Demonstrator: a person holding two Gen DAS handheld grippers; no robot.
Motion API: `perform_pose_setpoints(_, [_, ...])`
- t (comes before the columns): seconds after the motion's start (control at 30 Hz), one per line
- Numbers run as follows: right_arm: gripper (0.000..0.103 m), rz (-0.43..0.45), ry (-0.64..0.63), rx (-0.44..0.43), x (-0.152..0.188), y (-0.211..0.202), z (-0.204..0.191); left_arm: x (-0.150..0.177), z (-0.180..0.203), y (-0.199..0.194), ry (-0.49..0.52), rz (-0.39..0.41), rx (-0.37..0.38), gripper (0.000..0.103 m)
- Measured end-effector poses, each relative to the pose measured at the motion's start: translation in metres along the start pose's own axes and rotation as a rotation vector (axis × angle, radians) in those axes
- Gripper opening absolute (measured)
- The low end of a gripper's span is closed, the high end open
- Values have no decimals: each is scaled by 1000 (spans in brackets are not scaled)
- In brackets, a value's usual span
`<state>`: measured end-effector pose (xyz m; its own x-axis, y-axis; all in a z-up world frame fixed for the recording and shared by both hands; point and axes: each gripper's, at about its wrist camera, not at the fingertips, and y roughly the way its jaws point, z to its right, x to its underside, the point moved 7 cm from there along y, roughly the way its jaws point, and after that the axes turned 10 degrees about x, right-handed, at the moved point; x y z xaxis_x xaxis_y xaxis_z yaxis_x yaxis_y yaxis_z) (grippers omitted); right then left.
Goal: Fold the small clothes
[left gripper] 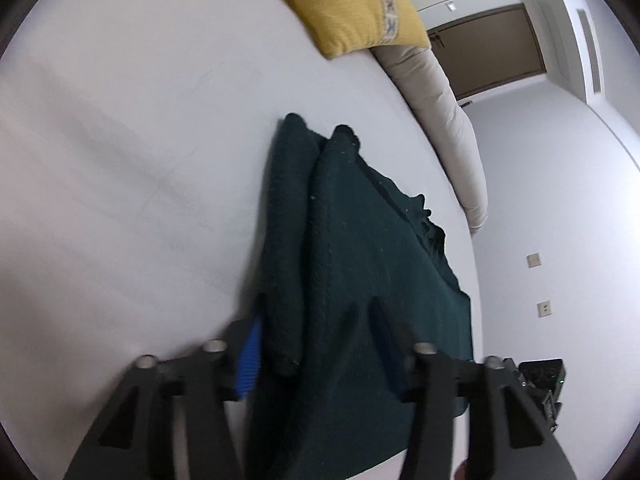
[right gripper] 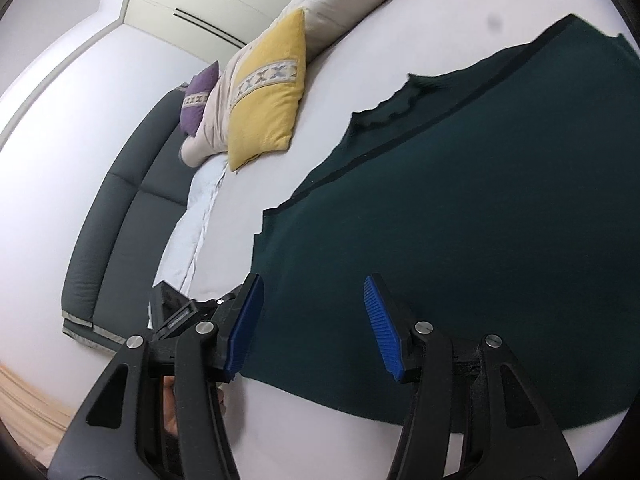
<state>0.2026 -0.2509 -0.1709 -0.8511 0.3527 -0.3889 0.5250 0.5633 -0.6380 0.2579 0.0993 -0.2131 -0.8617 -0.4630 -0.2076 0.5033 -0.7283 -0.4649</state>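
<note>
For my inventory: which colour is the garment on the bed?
Dark green garment, clearest in the right wrist view.

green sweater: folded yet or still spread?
Partly folded. The green sweater lies mostly flat on the white bed, but the left wrist view shows one sleeve doubled over along its body.
</note>
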Motion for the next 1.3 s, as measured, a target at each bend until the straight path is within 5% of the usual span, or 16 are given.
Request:
perform_pose_setpoints(0.07, [51, -15, 9, -14, -3, 11, -4, -2, -5, 1, -51, -10, 42, 23])
perform_pose_setpoints(0.23, [52, -63, -1, 2, -9, 41, -12, -3, -2, -3, -31, 6, 55, 19])
perform_pose_setpoints(0.4, [50, -137, -13, 118, -11, 81, 0, -4, 6, -3, 68, 21, -31, 17])
perform_pose_setpoints(0.5, [50, -114, -10, 92, -12, 88, 4, -2, 20, -4, 165, 23, -113, 16])
perform_pose_setpoints(0.77, [51, -77, 81, -12, -32, 54, 18, 6, 106, 11, 316, 6, -116, 15])
perform_pose_setpoints(1.0, [52, -19, 235, -78, -66, -1, 80, 66, 190, 116, 428, -95, -41, 15])
perform_pose_setpoints(1.13, [53, -23, 300, -87, -73, -7, 115, 107, 187, 189, 397, -197, -64, 20])
perform_pose_setpoints(1.2, [53, -27, 301, -113, -73, -7, 118, 123, 197, 191, 427, -210, -30, 20])
perform_pose_setpoints(1.3, [53, -39, 276, -112, -75, -4, 117, 131, 219, 162, 457, -195, 35, 43])
